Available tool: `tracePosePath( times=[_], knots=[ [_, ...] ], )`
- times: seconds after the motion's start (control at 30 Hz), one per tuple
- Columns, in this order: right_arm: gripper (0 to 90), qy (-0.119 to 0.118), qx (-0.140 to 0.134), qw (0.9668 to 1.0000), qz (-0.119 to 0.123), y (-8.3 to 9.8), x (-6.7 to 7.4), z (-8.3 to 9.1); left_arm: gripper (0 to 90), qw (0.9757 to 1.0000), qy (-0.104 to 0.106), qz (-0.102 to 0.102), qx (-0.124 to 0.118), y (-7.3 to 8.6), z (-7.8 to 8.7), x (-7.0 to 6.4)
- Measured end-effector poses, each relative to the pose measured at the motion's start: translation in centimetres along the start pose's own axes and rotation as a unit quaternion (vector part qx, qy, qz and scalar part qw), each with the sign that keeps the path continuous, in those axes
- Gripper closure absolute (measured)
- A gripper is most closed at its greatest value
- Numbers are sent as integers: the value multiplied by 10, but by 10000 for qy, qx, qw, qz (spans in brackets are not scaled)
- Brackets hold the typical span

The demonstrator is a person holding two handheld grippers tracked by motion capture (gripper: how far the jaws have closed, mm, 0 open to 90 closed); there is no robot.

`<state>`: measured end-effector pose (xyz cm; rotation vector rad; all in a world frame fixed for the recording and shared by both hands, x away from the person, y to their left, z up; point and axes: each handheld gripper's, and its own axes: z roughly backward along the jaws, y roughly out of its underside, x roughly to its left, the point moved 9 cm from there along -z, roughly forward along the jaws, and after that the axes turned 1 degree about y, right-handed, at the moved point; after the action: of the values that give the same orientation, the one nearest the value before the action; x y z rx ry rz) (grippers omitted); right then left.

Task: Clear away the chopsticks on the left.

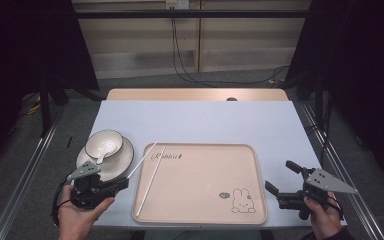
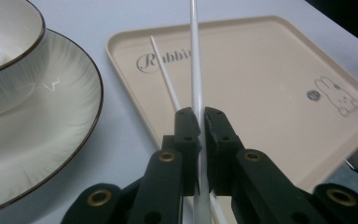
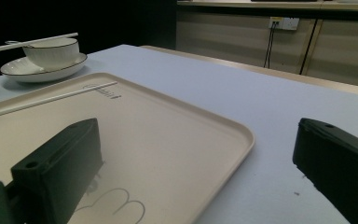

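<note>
Presently I record one white chopstick (image 2: 196,70) clamped between the closed jaws of my left gripper (image 1: 121,183), its shaft slanting up from the jaws over the left rim of the beige tray (image 1: 257,165) toward the tray's far-left corner. A second white chopstick (image 1: 150,180) lies loose inside the tray, running along its left side from near the printed word at the far-left corner down toward the near-left corner. In the left gripper view the two sticks cross just beyond the jaw tips. The tray sits at the near middle of the tabletop (image 1: 205,120), with a rabbit drawing at its near-right corner. Left of the tray, near the tabletop's left edge, a dark-rimmed plate (image 1: 117,162) carries a bowl (image 1: 104,142) holding a white spoon (image 1: 101,156). My right gripper (image 1: 280,177) sits near the tabletop's near-right corner, just off the tray's right rim, jaws spread wide and holding nothing.
</note>
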<state>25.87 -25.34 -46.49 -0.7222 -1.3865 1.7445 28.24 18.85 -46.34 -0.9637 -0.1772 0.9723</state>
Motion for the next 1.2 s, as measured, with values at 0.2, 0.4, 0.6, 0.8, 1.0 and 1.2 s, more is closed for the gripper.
tracePosePath(
  times=[0.2, 0.4, 0.6, 0.8, 1.0, 1.2],
  knots=[
    [7, 22, -2, 10000, 6, 0, 0, -1, 848, 9995, -162, 276, 86, 0, -20, -2],
    [7, 5, 17, 10000, 1, 0, 0, 0, 848, 9973, -346, 592, 277, 0, -34, -7],
    [7, -7, 19, 10000, -5, 0, 1, 0, 847, 9957, -600, 629, 325, -1, -49, -7],
    [7, -1, 4, 10000, 33, 0, 1, -1, 847, 9937, -827, 655, 377, -1, -69, -11],
    [7, -1, 1, 10000, 18, 0, 0, -1, 847, 9921, -838, 758, 551, 7, -79, -13],
    [7, -25, 5, 10000, 33, 0, 2, -1, 847, 9895, -920, 806, 765, 16, -90, -14]
  ],
)
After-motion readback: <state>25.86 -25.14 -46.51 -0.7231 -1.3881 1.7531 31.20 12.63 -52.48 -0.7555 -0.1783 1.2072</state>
